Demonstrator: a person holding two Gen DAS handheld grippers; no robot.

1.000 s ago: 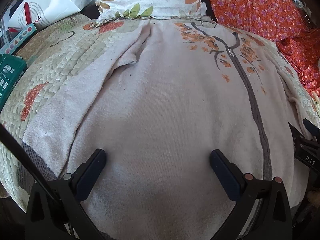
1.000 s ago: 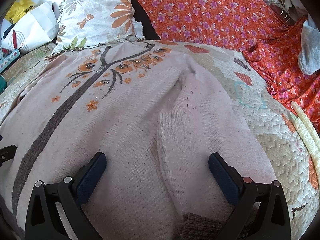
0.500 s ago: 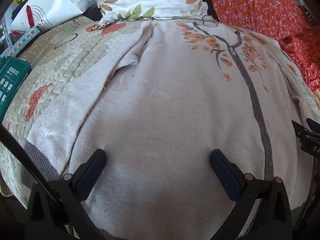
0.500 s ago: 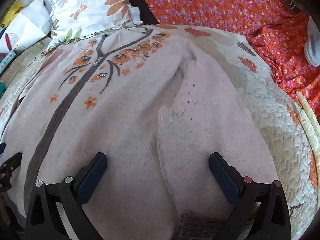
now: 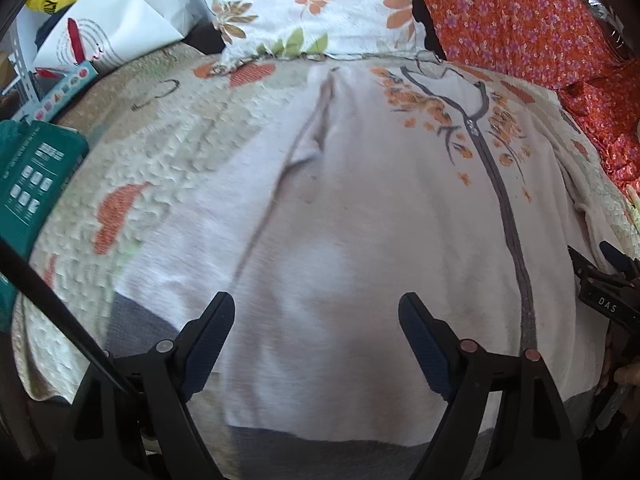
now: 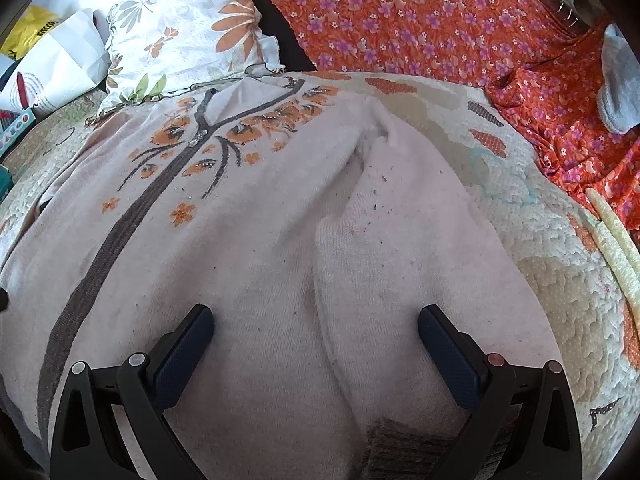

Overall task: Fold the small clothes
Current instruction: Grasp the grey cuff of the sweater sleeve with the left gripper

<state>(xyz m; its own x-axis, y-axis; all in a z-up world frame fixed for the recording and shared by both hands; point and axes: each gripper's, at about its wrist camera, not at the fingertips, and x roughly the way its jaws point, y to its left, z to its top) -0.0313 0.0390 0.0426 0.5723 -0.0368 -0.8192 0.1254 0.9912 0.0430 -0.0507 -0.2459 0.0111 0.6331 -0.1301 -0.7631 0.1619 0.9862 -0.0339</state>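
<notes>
**Pale pink cardigan flat on the bed, both tongs over its lower half**

Left wrist view: The left tongs (image 5: 316, 316) stand wide apart but narrower than a moment ago; the jaws have just been closing. Between them lies only the flat front of the cardigan (image 5: 360, 220), and neither pad presses on it, so nothing is gripped. The picture is somewhat blurred. The cardigan is spread face up on the quilted bedspread (image 5: 160, 160), neck end away from the camera and just below the floral pillow (image 5: 304, 4). Its grey zip band (image 5: 508, 216) runs down the right side of the view, with orange flower embroidery around the upper part. One sleeve (image 5: 208, 248) lies along the body on the left, its grey cuff near the left finger. The grey hem band crosses the bottom of the view. A teal box (image 5: 36, 184) sits at the left edge of the bed, with a white paper bag (image 5: 116, 28) beyond it. Orange flowered fabric (image 5: 520, 20) fills the upper right. Part of the right tongs (image 5: 608, 280) shows at the right edge, over the cardigan's side.

Right wrist view: The right tongs (image 6: 316, 336) are fully spread and hold nothing. Between their fingers lies the other sleeve (image 6: 404, 264), folded onto the cardigan body, its ribbed grey cuff (image 6: 408, 444) at the bottom of the frame. The zip band runs diagonally on the left. A pale grey garment (image 6: 620, 88) rests on the orange fabric at the far right
</notes>
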